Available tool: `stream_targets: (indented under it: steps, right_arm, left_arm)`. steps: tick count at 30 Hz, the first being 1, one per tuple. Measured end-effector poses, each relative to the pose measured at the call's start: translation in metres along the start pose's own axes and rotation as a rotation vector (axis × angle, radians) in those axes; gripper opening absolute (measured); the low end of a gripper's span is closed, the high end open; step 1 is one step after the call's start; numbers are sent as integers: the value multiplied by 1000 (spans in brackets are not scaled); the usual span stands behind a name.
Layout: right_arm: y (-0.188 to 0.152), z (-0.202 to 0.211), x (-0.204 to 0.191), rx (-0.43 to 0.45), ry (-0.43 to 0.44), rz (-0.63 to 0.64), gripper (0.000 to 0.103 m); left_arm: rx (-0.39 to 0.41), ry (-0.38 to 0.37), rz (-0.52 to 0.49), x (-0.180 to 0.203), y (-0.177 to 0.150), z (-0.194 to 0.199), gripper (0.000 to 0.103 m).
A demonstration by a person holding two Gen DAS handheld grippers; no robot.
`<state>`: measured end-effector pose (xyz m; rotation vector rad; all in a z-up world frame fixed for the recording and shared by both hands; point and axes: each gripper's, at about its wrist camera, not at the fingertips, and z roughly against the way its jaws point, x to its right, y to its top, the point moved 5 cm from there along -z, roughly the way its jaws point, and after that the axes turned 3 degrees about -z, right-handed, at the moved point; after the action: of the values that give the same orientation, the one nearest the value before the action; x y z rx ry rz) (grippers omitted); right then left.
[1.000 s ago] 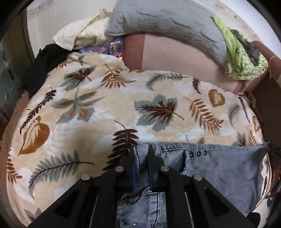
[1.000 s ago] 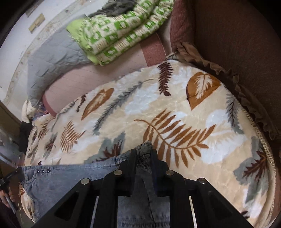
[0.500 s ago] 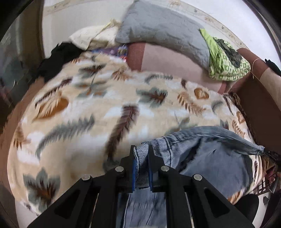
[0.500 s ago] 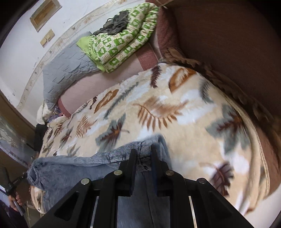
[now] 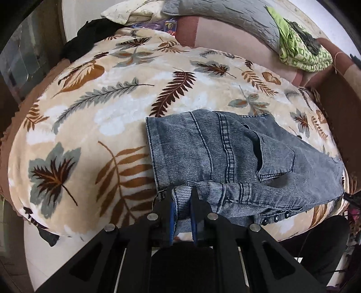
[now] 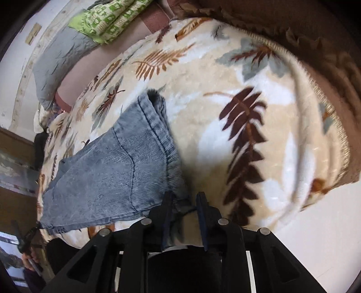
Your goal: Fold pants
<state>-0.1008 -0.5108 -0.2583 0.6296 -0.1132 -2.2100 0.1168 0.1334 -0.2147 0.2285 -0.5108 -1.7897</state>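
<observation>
- Across the leaf-print fleece blanket (image 5: 94, 126), the faded blue denim pants (image 5: 221, 157) lie doubled over; 1 fold looks done.
- Left claw (image 5: 182, 209) clenched on the waistband at 6 o'clock; right claw (image 6: 183, 216) opening, denim loose between its jaws.

Leaf-print blanket (image 5: 94, 117) over bed, grey pillow (image 5: 225, 20), green quilt (image 5: 302, 54), white wall (image 6: 13, 58), brown headboard (image 6: 293, 24)

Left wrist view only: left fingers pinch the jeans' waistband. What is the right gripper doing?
Observer: The right gripper is opening; a corner of the jeans sits loosely between its fingers.
Operator: Is the cloth flat on that side?
Observer: Yes, it lies flat on the leaf blanket, with a side seam along its right edge.
Operator: What's beyond it?
Observer: Only blanket, up to a brown ruffled trim.
</observation>
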Motion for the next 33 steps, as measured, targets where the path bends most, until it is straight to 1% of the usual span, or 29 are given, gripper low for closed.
stream_targets:
  steps: [1, 2, 3, 4, 5, 9, 13, 15, 18, 19, 20, 21, 22, 23, 24, 25, 27, 28, 29, 31, 32, 33]
  right_arm:
    - [3, 6, -2, 11, 15, -9, 45]
    - [8, 14, -3, 36, 26, -20, 65]
    - [12, 19, -5, 66, 23, -21, 70]
    - [18, 27, -10, 111, 11, -11, 71]
    - [20, 28, -16, 123, 8, -2, 71]
    - [45, 21, -47, 155, 17, 30, 71]
    - [79, -1, -66, 173, -22, 20, 71]
    - [91, -16, -67, 162, -56, 8, 71]
    - [100, -45, -69, 100, -73, -10, 71]
    - [99, -55, -70, 66, -80, -6, 71]
    - [97, -63, -72, 40, -89, 5, 61]
    - [94, -66, -75, 41, -133, 32, 51]
    - [93, -65, -77, 64, -186, 62, 36]
    - [92, -63, -76, 83, -203, 76, 29]
    - [92, -58, -75, 106, -203, 76, 26]
    - [93, -52, -71, 137, -207, 57, 19]
    - [97, -46, -64, 176, -240, 40, 17]
    - [100, -46, -56, 193, -263, 27, 17]
    - [101, -48, -48, 186, -273, 4, 17]
    - [100, -53, -33, 123, -223, -71, 18]
    - [99, -47, -30, 134, -197, -103, 18]
    - [98, -35, -30, 170, -182, -118, 18]
  left_arm:
    - [0, 6, -1, 0, 0, 0, 12]
    - [-1, 11, 0, 1, -1, 0, 13]
    - [-7, 21, 8, 1, -2, 0, 14]
    - [-15, 31, 13, -1, -2, -1, 16]
    - [-22, 37, 17, -1, -4, -1, 16]
    - [-11, 46, 40, -5, -14, 12, 19]
    - [18, 98, 53, -10, -22, 33, 18]
    - [54, 97, 55, -9, -21, 47, 19]
    - [109, 39, 42, 9, -14, 61, 19]
    - [122, 17, 27, 19, -11, 63, 19]
    - [136, -7, 8, 30, -8, 65, 20]
    - [155, -43, -22, 47, -3, 65, 25]
    - [164, -68, -40, 59, -1, 64, 30]
    - [167, -92, -59, 72, 2, 60, 43]
    - [163, -121, -92, 91, 4, 53, 50]
    - [159, -140, -118, 105, 5, 46, 50]
    - [146, -172, -171, 132, 4, 28, 51]
    - [129, -170, -193, 143, 2, 18, 51]
    - [108, -165, -210, 153, 0, 8, 51]
    - [63, -187, -251, 172, -8, -13, 51]
    - [32, -183, -272, 178, -12, -25, 51]
    - [14, -175, -283, 180, -16, -32, 51]
